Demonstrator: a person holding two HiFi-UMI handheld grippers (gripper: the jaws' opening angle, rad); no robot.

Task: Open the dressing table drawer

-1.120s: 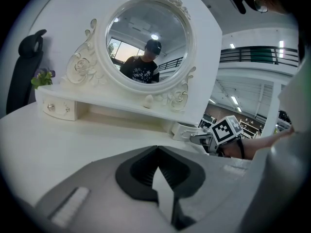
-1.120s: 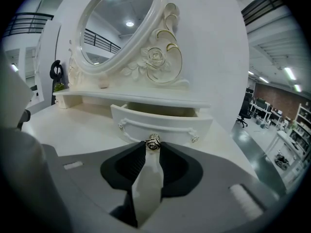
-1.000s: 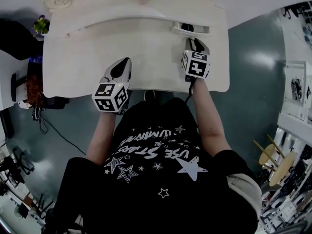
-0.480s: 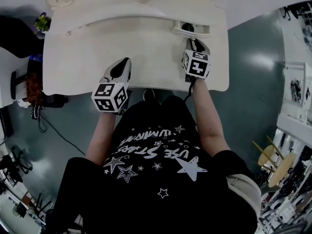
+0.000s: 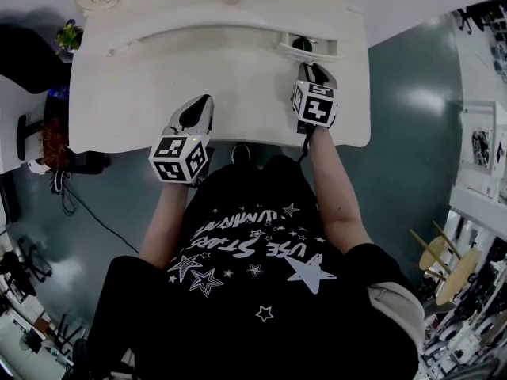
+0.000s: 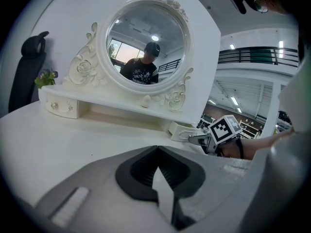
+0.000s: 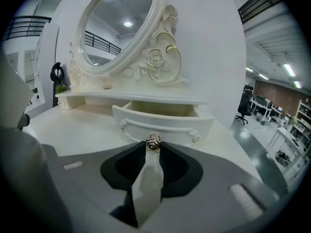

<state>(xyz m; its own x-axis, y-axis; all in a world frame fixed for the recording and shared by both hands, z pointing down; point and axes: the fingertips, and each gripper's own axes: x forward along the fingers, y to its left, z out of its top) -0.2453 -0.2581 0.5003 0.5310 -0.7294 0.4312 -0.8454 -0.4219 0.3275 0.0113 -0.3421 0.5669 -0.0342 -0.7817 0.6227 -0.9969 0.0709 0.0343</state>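
Observation:
The white dressing table (image 5: 158, 93) carries a small drawer (image 7: 165, 123) under its right shelf, and the drawer stands partly pulled out with its inside showing. My right gripper (image 7: 151, 147) is shut on the drawer's rose-shaped metal knob (image 7: 153, 142). In the head view the right gripper (image 5: 310, 66) sits just in front of the drawer (image 5: 307, 50). My left gripper (image 6: 156, 149) is shut with nothing in it and rests low over the tabletop near the front edge, left of centre (image 5: 204, 100). The left gripper view also shows the drawer (image 6: 182, 130) with the right gripper (image 6: 197, 140) at it.
A round mirror (image 6: 146, 42) in a carved frame stands at the back of the table. A second small drawer (image 6: 60, 107) sits at the left end of the shelf. A potted plant (image 5: 70, 36) and a black chair (image 6: 29, 67) stand off the table's left side.
The right gripper has drawn slightly back toward the person with the knob, and the drawer stands out a little more. The left gripper has not moved.

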